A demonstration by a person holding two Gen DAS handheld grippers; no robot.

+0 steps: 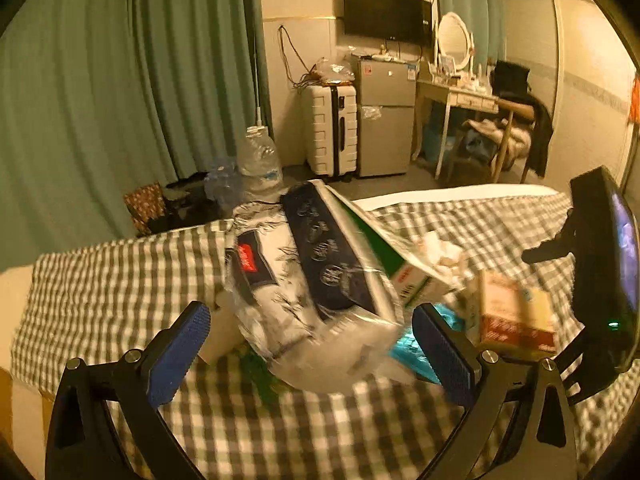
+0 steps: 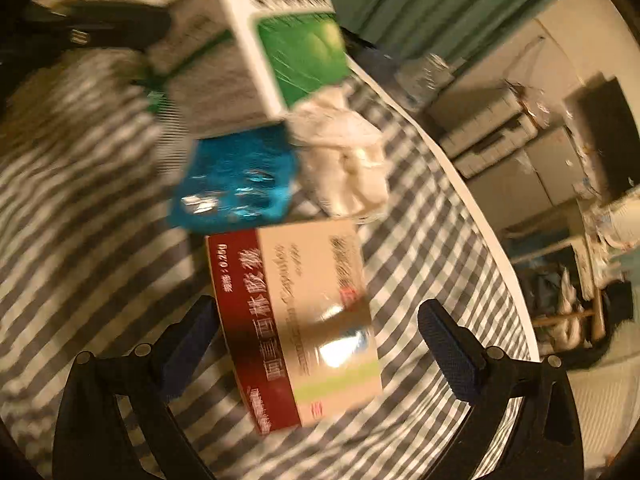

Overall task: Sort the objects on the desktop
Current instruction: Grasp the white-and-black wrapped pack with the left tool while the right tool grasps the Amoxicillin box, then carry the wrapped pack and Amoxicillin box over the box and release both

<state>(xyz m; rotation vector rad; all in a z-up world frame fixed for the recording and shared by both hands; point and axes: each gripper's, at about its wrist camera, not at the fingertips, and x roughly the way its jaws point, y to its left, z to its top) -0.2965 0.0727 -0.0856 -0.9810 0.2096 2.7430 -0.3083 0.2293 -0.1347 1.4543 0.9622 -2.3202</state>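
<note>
Left gripper [image 1: 310, 354]: jaws spread wide, blue pads [image 1: 178, 360] facing in
Right gripper [image 2: 316, 350]: jaws wide apart, angled low, gripping nothing

The red-and-cream medicine box [image 2: 298, 328] carries the clearest print: on its dark red band stands "0.25g" beside a few small Chinese characters, then a row of large white ones, of which 胶囊 can be made out. Along the cream face runs a word that looks like "Capsules", blurred. The green-and-white box [image 2: 280, 44] bears a line of dark Chinese characters, too smeared to read. The red label on the plastic-wrapped pack [image 1: 247, 261] is illegible.
</note>
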